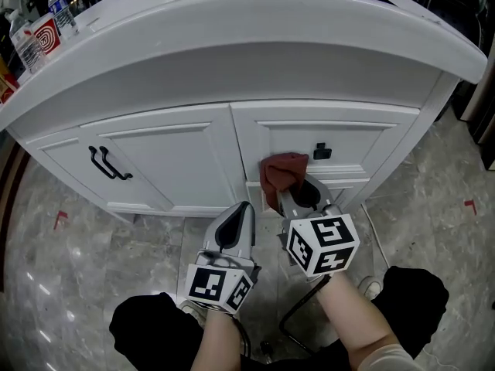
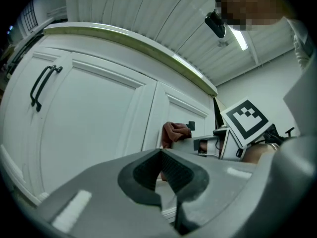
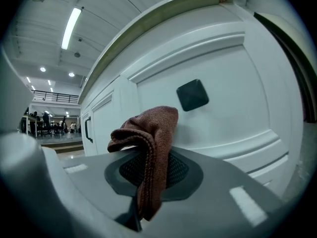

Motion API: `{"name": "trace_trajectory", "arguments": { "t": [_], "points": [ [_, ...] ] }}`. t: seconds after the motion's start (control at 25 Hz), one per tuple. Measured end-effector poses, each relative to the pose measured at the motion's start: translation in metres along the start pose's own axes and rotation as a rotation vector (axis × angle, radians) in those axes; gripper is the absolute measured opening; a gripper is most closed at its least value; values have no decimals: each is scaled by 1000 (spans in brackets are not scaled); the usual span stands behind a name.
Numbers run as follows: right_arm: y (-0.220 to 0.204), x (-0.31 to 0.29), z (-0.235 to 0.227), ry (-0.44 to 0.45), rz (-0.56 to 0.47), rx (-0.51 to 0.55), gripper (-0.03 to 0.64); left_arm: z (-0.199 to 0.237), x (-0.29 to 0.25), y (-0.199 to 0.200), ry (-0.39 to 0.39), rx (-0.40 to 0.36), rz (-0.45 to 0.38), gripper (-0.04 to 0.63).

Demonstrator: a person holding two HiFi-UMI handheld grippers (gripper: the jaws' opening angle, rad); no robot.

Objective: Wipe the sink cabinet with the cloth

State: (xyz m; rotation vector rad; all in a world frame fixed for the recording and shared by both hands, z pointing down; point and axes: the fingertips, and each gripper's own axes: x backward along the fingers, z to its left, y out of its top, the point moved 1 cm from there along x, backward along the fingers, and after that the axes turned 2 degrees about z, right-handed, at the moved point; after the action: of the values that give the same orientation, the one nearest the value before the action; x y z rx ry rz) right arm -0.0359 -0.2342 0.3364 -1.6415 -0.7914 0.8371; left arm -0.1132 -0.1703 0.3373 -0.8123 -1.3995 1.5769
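A reddish-brown cloth (image 1: 281, 172) is pinched in my right gripper (image 1: 291, 193), whose jaws are shut on it. The cloth (image 3: 148, 138) bunches up above the jaws and rests against the white drawer front (image 3: 213, 118) of the sink cabinet (image 1: 232, 91), just below a black square knob (image 3: 192, 94). My left gripper (image 1: 238, 216) hangs lower left of the cloth, shut and holding nothing, pointing at the cabinet door (image 2: 94, 118). The cloth (image 2: 174, 132) also shows in the left gripper view, beside the right gripper's marker cube (image 2: 246, 121).
The left door carries a black bar handle (image 1: 107, 163). Water bottles (image 1: 62, 12) and a red-white box (image 1: 45, 37) stand on the countertop's far left. The person's knees (image 1: 151, 327) and a marbled grey floor (image 1: 54, 261) lie below the cabinet.
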Motion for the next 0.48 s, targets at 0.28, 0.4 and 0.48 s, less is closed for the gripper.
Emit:
{"name": "trace_trajectory", "arguments": {
  "t": [0.28,0.4,0.48],
  "points": [
    [8,25,-44,-60,-19,-27,83,-25,-20,-13,-50,-25,17,0],
    [11,36,-63,-97,-29,-46,84,-35,-26,-13,-58,-16,24,0],
    [12,44,-76,-125,-35,-57,84,-42,-30,-15,-68,-13,23,0]
  ]
}}
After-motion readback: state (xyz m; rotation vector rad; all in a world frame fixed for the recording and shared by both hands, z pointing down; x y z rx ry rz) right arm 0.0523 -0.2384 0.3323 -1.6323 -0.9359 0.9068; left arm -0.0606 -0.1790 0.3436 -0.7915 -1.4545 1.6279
